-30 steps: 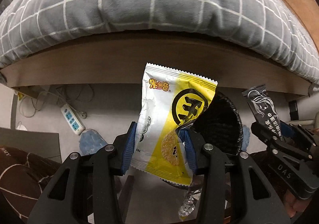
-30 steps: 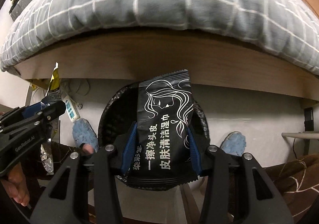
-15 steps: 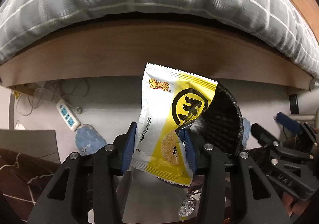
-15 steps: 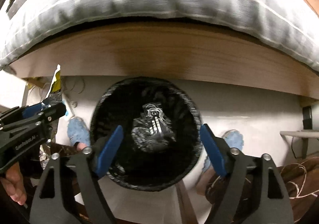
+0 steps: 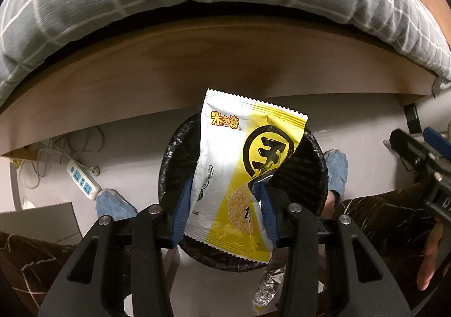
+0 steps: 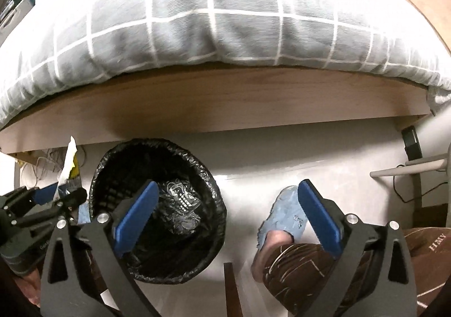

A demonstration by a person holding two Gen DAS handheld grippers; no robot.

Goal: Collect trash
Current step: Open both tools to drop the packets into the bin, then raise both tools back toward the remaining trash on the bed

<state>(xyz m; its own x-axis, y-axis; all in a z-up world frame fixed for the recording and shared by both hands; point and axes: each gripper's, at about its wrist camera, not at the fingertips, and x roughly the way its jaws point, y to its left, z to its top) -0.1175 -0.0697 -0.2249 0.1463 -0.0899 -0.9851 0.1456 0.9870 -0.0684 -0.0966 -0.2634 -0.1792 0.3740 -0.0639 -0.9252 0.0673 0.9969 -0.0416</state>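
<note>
My left gripper (image 5: pixel 225 212) is shut on a yellow and white snack wrapper (image 5: pixel 239 173) and holds it upright right above the black-lined trash bin (image 5: pixel 315 176). In the right wrist view the bin (image 6: pixel 112 164) stands on the floor at lower left, and a black wet-wipe packet (image 6: pixel 183 201) lies inside it. My right gripper (image 6: pixel 225 215) is open and empty, to the right of the bin's middle. The left gripper (image 6: pixel 64 198) with the wrapper's edge shows at far left there. The right gripper's finger (image 5: pixel 434 142) shows at the right edge of the left wrist view.
A wooden bed frame (image 6: pixel 225 102) with a grey checked quilt (image 6: pixel 197 21) runs across behind the bin. A power strip (image 5: pixel 83 178) and cables lie on the floor at left. The person's feet in blue slippers (image 6: pixel 284 215) and brown-trousered legs (image 6: pixel 310 269) flank the bin.
My right gripper opened and dropped the black wet-wipe packet into the bin, then shifted right. My left gripper carried the snack wrapper right, over the bin.
</note>
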